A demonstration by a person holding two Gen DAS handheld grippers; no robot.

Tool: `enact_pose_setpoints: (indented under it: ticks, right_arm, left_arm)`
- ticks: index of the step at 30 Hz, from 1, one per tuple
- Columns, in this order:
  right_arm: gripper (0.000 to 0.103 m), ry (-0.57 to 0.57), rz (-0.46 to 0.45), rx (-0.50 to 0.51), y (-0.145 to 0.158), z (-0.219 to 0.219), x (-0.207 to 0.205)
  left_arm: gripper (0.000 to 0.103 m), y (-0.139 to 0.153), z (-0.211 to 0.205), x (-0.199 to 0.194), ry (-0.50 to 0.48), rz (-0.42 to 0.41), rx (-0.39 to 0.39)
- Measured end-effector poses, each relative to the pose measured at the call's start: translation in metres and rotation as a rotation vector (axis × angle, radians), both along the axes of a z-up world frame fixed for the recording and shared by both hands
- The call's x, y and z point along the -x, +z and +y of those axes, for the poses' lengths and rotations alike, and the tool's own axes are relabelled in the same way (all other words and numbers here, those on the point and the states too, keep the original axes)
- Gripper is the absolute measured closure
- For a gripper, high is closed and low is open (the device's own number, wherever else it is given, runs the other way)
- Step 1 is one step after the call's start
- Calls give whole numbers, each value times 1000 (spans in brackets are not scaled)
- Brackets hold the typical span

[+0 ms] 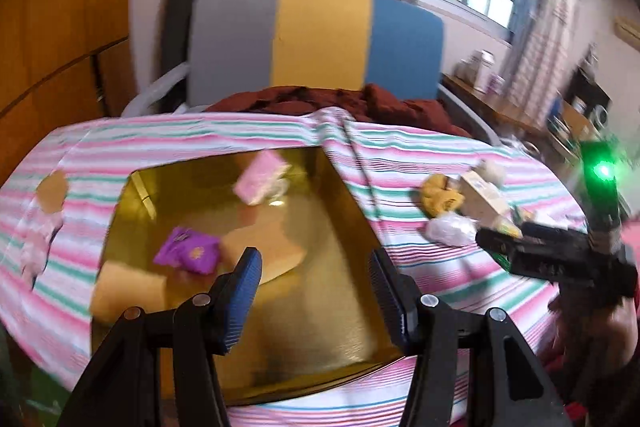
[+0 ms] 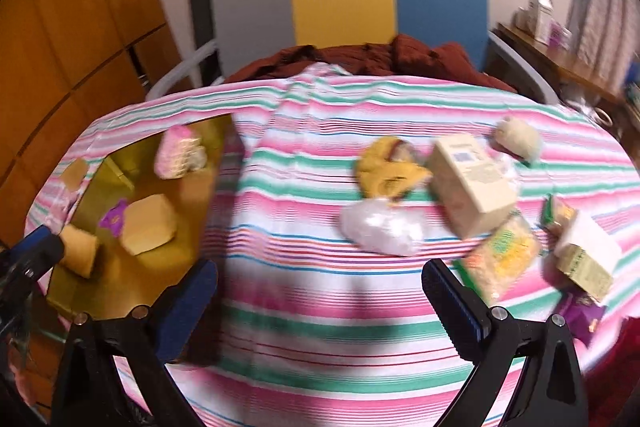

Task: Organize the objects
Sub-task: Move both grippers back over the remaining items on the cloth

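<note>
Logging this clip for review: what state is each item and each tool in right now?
left tool: open, empty, over the gold tray.
right tool: open, empty, over the cloth.
gold tray: holds several items.
purple packet: lying in the tray.
pink packet: in the tray, at its far end.
cream box: on its side on the cloth.
clear bag: on the cloth, outside the tray.
</note>
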State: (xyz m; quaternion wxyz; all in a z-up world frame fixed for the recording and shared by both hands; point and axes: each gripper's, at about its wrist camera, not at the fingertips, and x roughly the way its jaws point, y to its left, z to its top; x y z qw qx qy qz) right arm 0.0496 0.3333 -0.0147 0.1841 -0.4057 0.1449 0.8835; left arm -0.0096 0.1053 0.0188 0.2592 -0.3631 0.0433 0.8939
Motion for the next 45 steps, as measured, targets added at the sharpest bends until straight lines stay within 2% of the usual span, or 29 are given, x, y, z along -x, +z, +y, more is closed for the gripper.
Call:
enact_pose_setpoints:
  ticks: [9, 13, 16, 21, 24, 34, 37, 40, 45]
  right_arm:
    - [0, -169, -12, -57, 15, 81, -27]
    - [0, -225, 6, -67, 19, 112, -31]
    - [0, -260, 67, -46, 19, 131, -35]
    - [0, -341, 78, 31, 5, 154, -41]
    - [0, -341, 103, 71, 4, 159, -43]
    - [0, -342, 109, 172, -6, 168, -44]
    - [0, -347, 118, 187, -6, 170, -45]
    - [0, -347, 121, 202, -7, 171, -44]
    - [0, -350, 135, 203, -5, 170, -45]
  left_arm:
    - [46, 2, 63, -3, -153, -10, 21]
    - [46, -2, 89, -1, -201, -58, 6]
    - [46, -8, 111, 2, -222, -107, -4]
    - [46, -20, 143, 2, -253, -132, 37]
    - [46, -33, 165, 5, -272, -170, 50]
    - [45, -68, 195, 29, -235, -301, 40]
    - [44, -73, 199, 36, -196, -339, 14]
    - [42, -82, 205, 45, -159, -427, -25]
    - [42, -91, 218, 55, -93, -458, -20]
